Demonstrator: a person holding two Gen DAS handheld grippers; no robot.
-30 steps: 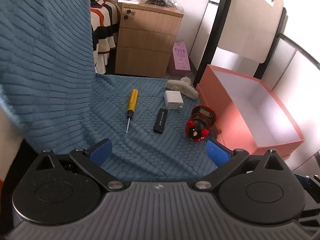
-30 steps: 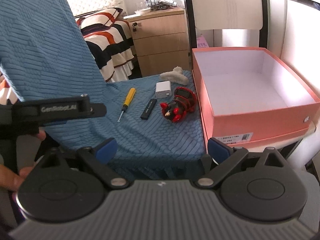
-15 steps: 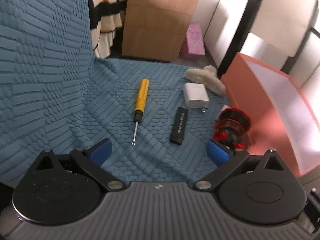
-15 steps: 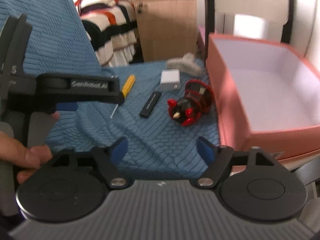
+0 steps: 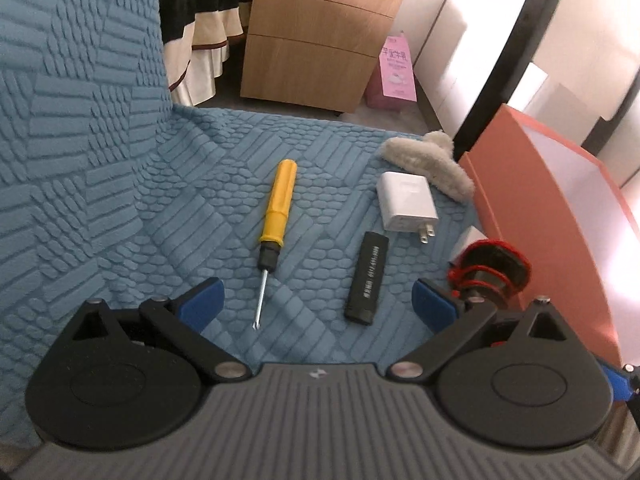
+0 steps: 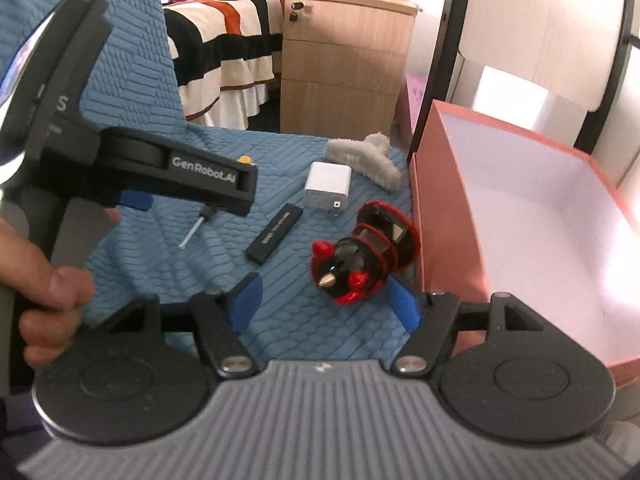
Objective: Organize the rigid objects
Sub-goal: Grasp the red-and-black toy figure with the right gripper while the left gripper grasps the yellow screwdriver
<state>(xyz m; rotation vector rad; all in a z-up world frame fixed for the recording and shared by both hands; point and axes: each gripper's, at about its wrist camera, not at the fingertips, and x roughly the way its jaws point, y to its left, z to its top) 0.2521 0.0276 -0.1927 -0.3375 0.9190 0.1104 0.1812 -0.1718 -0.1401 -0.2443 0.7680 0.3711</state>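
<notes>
On the blue textured seat cover lie a yellow screwdriver (image 5: 276, 216), a black stick (image 5: 368, 276), a white charger (image 5: 406, 202), a grey plush clip (image 5: 428, 164) and a red-and-black toy (image 5: 492, 272). My left gripper (image 5: 316, 304) is open just above the screwdriver tip and the stick. In the right wrist view my right gripper (image 6: 324, 300) is open, close in front of the toy (image 6: 364, 256). The stick (image 6: 274, 234), the charger (image 6: 328, 184) and the clip (image 6: 362, 156) lie beyond. The left gripper's body hides most of the screwdriver (image 6: 196, 228).
An open pink box (image 6: 520, 208) with a white inside stands right of the seat, also in the left wrist view (image 5: 552, 208). A wooden drawer cabinet (image 5: 320, 36) and a striped bed (image 6: 224, 40) stand behind. The seat back (image 5: 72, 80) rises at left.
Both grippers have moved forward and down toward the objects. The left now hovers over the screwdriver and stick; the right has closed in on the toy. Both stay open.
</notes>
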